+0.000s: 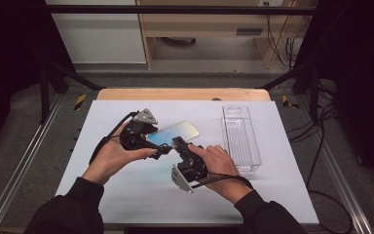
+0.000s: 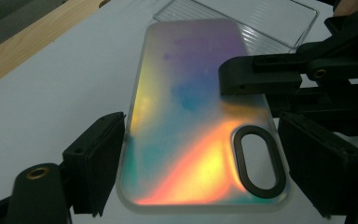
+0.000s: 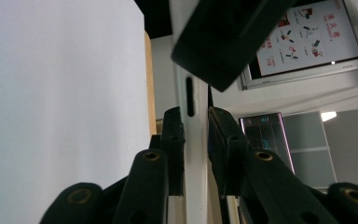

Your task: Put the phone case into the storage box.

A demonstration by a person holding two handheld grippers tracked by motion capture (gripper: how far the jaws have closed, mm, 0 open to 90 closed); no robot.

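An iridescent phone case is held off the white mat near the middle of the table. My left gripper grips it across its width; in the left gripper view the case lies between the two black pads, camera cut-out at the lower right. My right gripper comes from the near right and is shut on the case's side edge. In the right gripper view that thin white edge is pinched between my right gripper's pads. One right jaw lies over the case's face in the left gripper view.
A clear rectangular plastic tray stands on the right of the white mat, also behind the case in the left gripper view. The table's wooden edge runs along the far side. Cables lie on the floor at the right.
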